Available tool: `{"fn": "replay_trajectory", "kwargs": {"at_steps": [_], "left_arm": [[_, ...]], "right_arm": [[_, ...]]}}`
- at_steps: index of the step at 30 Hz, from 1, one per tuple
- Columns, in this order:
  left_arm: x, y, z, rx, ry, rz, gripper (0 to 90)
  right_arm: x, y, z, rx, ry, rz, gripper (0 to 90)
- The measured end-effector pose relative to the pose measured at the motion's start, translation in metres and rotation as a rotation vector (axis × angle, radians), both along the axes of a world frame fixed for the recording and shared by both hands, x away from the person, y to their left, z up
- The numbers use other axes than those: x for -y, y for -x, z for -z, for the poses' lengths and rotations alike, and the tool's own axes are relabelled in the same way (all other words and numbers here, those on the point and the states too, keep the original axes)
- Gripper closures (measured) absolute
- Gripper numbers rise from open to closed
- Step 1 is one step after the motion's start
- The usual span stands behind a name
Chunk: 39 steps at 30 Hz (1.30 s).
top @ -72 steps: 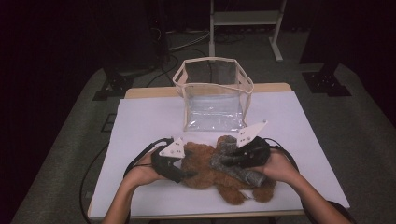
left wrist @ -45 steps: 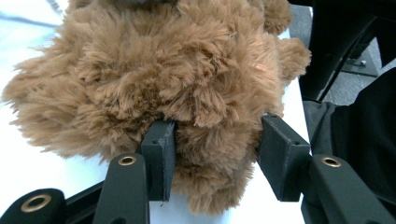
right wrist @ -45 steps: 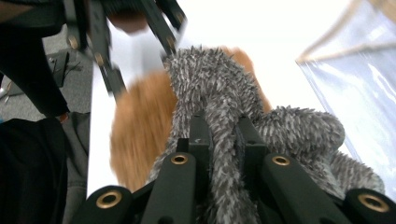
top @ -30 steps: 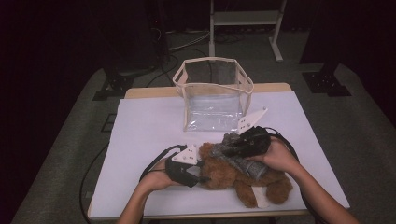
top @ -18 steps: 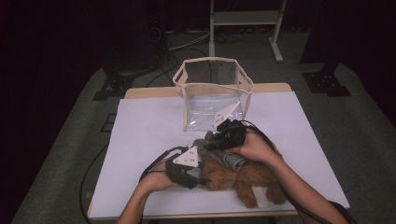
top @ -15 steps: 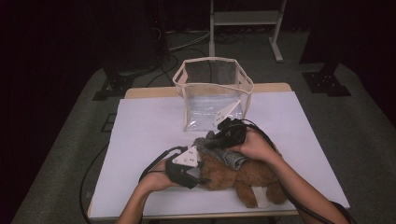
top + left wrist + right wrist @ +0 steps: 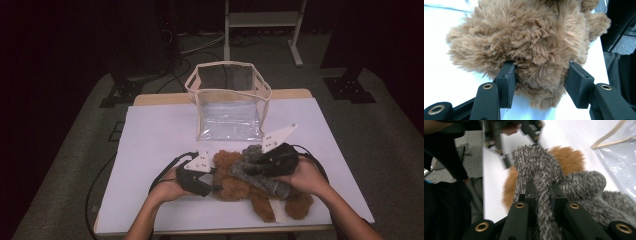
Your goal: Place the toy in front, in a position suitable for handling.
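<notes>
While my left tongs [image 7: 540, 85], just eased wider, straddle the fluffy brown teddy bear [image 7: 235, 176] at the counter's [image 7: 150, 135] six o'clock, my right tongs [image 7: 541, 192] drag its pinched grey knitted scarf [image 7: 541, 170] rightward, loosening it.

Brown plush bear [image 7: 235, 182] lying flat, grey plush [image 7: 260, 175] across it

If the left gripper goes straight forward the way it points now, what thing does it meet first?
The brown plush toy. The left gripper already has the toy's fur between its jaws, which have just been opening a little. Pushing on would probably only press deeper into the plush, toward the grey plush scarf beyond.
</notes>
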State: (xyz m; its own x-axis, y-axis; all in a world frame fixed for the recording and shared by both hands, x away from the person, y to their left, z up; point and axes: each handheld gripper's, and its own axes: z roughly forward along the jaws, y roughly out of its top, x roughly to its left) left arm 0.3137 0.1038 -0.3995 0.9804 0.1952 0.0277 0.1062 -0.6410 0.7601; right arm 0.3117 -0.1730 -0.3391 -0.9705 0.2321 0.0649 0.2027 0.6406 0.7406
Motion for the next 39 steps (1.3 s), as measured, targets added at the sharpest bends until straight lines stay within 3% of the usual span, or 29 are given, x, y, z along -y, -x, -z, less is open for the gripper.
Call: {"fn": "replay_trajectory", "kwargs": {"at_steps": [4,7,10,19,27,32,39], "left_arm": [[0.0,-0.002,0.0,0.004,0.0,0.0,44.5],[0.0,-0.003,0.0,0.008,0.001,-0.007,42.3],[-0.002,-0.004,0.001,0.003,0.003,-0.025,38.5],[-0.007,-0.012,0.008,-0.017,0.013,-0.072,36.7],[-0.008,-0.022,0.011,-0.037,0.039,-0.133,43.9],[-0.007,-0.024,0.008,-0.039,0.031,-0.155,45.4],[-0.003,-0.023,0.005,-0.035,0.043,-0.165,46.8]], "right_arm": [[0.003,0.017,0.004,0.019,0.006,0.006,79.3],[0.001,0.017,0.011,0.043,0.035,0.028,79.4],[0.001,0.008,0.016,0.056,0.052,0.05,79.7],[0.002,-0.034,0.01,0.031,0.05,0.111,79.9],[-0.006,-0.055,0.008,0.027,0.063,0.123,79.8],[-0.008,-0.049,0.001,0.033,0.054,0.117,79.7],[-0.026,-0.028,-0.008,0.046,0.02,0.047,79.7]]}}
